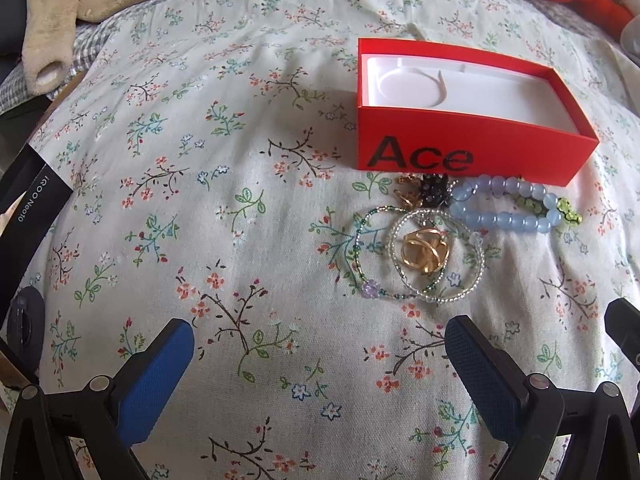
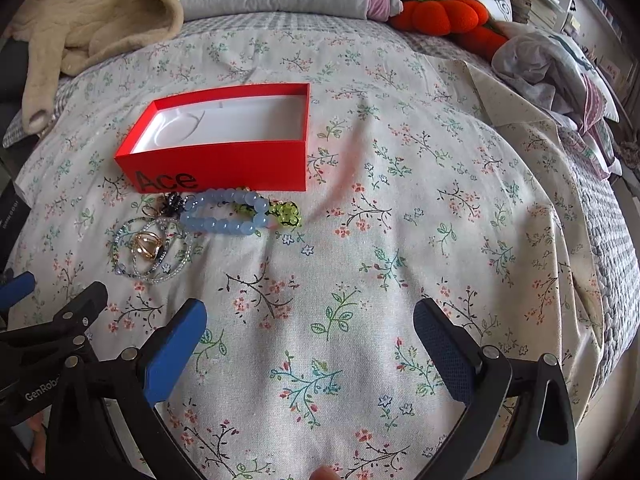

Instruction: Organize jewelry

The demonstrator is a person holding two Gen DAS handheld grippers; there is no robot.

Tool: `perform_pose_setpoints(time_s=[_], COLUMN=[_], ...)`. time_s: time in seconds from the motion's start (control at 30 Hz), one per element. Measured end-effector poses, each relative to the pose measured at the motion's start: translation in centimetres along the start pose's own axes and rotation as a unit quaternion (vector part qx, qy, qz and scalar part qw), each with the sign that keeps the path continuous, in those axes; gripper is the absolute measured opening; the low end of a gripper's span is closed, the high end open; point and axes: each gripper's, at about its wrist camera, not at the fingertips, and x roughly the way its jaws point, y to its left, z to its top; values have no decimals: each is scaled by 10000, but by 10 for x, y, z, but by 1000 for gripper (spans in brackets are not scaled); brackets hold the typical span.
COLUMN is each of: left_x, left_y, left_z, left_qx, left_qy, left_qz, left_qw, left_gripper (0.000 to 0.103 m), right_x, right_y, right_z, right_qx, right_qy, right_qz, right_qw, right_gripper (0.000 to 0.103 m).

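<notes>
Left wrist: left tool [image 1: 320, 354] spread wide, empty; right tool [image 2: 310, 326] likewise.

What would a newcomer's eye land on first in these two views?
The open red box marked "Ace", empty, on the flowered bedspread. Just in front of it lies a jewelry heap: a blue bead bracelet, thin bead rings and a gold piece. Both claws are open, holding nothing.

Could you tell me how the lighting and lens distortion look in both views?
Left wrist view: soft daylight, the red box shading the cloth to its left, bedspread bulging barrel-like. Right wrist view: same bulge, dark corner vignetting, sharp blue bead bracelet.
</notes>
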Motion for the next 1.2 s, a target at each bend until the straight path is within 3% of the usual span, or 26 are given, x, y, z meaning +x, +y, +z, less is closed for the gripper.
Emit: perform_pose_setpoints(time_s=[1.2], left_x=[-1], left_y=[-5], left_z=[-2], left_qx=[78], left_qy=[23], left_qz=[-5], left_qw=[10000], left_gripper=[103], right_x=[4], right_y=[-1], right_z=[0], right_qx=[48], right_qy=[70], right_qz=[34], right_qw=[10000], right_gripper=[103])
